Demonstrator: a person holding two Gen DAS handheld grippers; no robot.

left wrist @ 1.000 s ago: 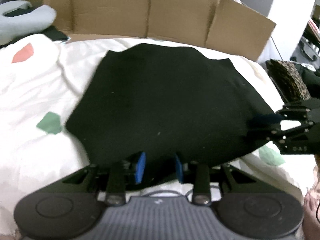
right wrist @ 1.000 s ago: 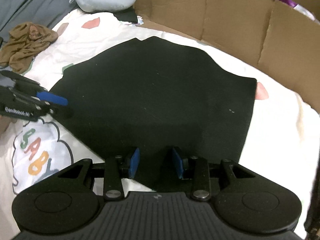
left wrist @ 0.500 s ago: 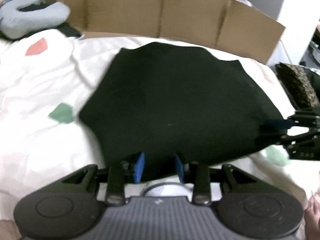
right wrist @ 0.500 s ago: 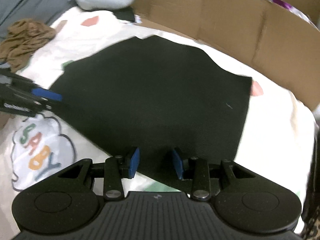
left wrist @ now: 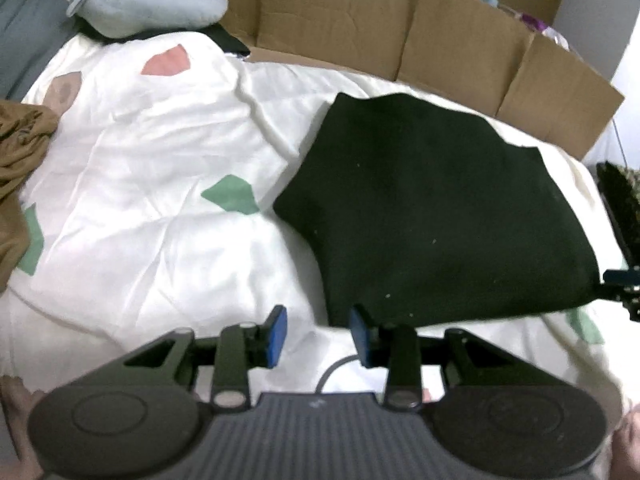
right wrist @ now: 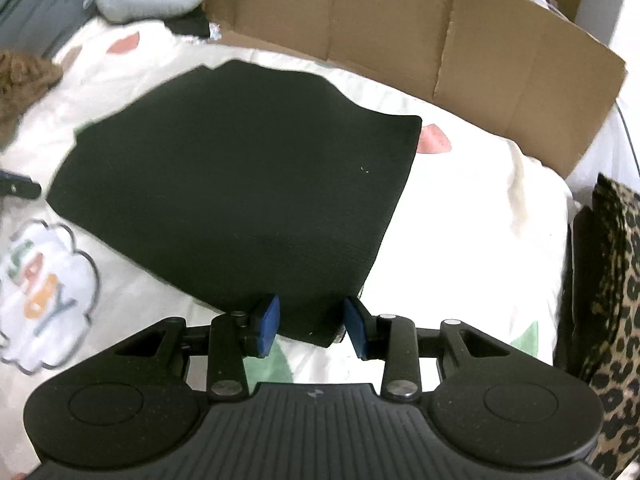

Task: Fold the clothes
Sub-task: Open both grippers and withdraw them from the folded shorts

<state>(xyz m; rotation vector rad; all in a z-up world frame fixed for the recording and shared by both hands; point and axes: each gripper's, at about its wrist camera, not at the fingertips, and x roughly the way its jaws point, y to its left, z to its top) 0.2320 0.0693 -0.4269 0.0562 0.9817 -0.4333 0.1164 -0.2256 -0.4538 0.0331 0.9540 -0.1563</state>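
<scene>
Far off to the left gripper's (left wrist: 316,336) upper left, a grey neck pillow (left wrist: 148,4) and a brown garment (left wrist: 20,148) are lying at the edge of the white patterned quilt (left wrist: 160,200). The gripper itself is hanging released over bare quilt, its blue pads (left wrist: 277,335) parted with nothing between them. The folded black garment (left wrist: 440,216) is lying ahead and to its right, its near edge just beside the right pad. A cardboard wall (left wrist: 400,40) is standing beyond.

The right wrist view is showing what the left cannot: the garment's near corner is sitting between the right gripper's (right wrist: 310,326) pads (right wrist: 269,324), which are standing apart either side of it and not pressing, so the grip is loose. A cloud print with coloured letters (right wrist: 44,284) is lying to this gripper's left, and a leopard-print cloth (right wrist: 612,300) is lying to its right.
</scene>
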